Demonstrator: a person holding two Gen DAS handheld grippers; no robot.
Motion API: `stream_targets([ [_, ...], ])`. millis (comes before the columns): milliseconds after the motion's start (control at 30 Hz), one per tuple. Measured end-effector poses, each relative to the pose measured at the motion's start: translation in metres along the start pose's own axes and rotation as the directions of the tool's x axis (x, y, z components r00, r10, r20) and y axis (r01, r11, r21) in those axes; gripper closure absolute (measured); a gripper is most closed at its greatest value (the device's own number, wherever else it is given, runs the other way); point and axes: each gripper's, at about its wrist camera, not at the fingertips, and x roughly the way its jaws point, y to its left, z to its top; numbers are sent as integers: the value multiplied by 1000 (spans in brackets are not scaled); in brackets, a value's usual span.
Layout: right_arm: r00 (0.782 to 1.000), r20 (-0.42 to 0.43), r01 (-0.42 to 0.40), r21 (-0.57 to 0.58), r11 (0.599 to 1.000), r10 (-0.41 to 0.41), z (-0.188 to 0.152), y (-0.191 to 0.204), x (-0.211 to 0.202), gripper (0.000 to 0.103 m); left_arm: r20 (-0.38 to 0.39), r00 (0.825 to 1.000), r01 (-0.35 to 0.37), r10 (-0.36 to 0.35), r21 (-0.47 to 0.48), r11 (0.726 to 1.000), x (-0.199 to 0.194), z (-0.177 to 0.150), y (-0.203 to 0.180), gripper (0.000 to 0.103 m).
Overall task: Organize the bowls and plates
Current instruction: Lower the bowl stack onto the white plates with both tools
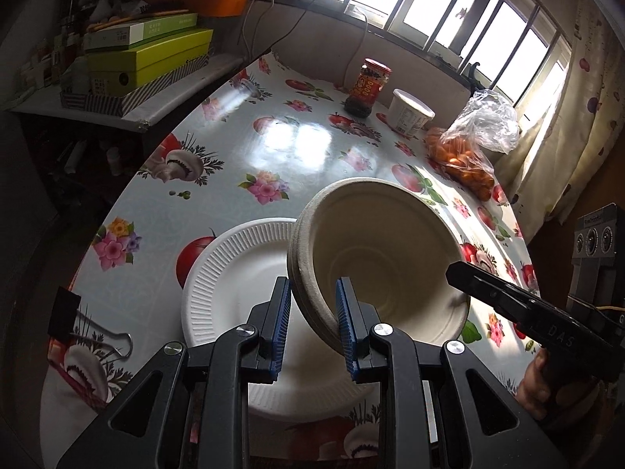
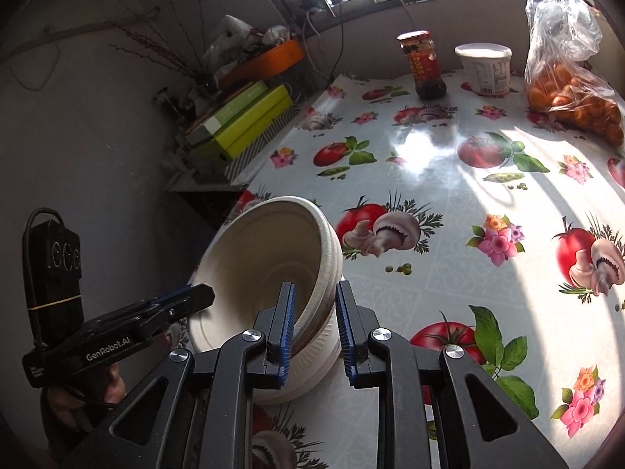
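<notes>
A stack of nested beige paper bowls (image 1: 383, 242) hangs tilted above the table, held between both grippers. My left gripper (image 1: 314, 285) is shut on the stack's near-left rim, its blue pads pressing either side. My right gripper (image 1: 455, 275) grips the opposite rim in the left wrist view. In the right wrist view the same bowl stack (image 2: 258, 250) sits with its right rim clamped in my right gripper (image 2: 314, 289), and my left gripper (image 2: 207, 295) bites the far-left rim. A white ribbed paper plate (image 1: 234, 273) lies on the table under the bowls, also visible as the plate (image 2: 312, 355).
A red-lidded sauce jar (image 1: 367, 88), a white tub (image 1: 410, 113) and a plastic bag of oranges (image 1: 468, 156) stand along the far side of the fruit-print table (image 1: 297, 144). A binder clip (image 1: 93, 332) lies near the left edge. Stacked boxes (image 1: 148, 58) fill a side shelf.
</notes>
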Motion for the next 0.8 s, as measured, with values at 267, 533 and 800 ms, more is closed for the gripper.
stream_targets([
  [267, 998, -53, -35, -25, 999, 34, 1, 14, 28, 82, 1, 999, -40, 40, -50, 998, -4, -6, 26, 78],
  [533, 996, -85, -38, -38, 999, 35, 1, 20, 45, 82, -8, 998, -56, 55, -74, 996, -2, -8, 39, 78],
  [800, 996, -81, -32, -58, 998, 27, 1, 24, 47, 82, -9, 998, -55, 54, -82, 995, 0, -8, 43, 78],
])
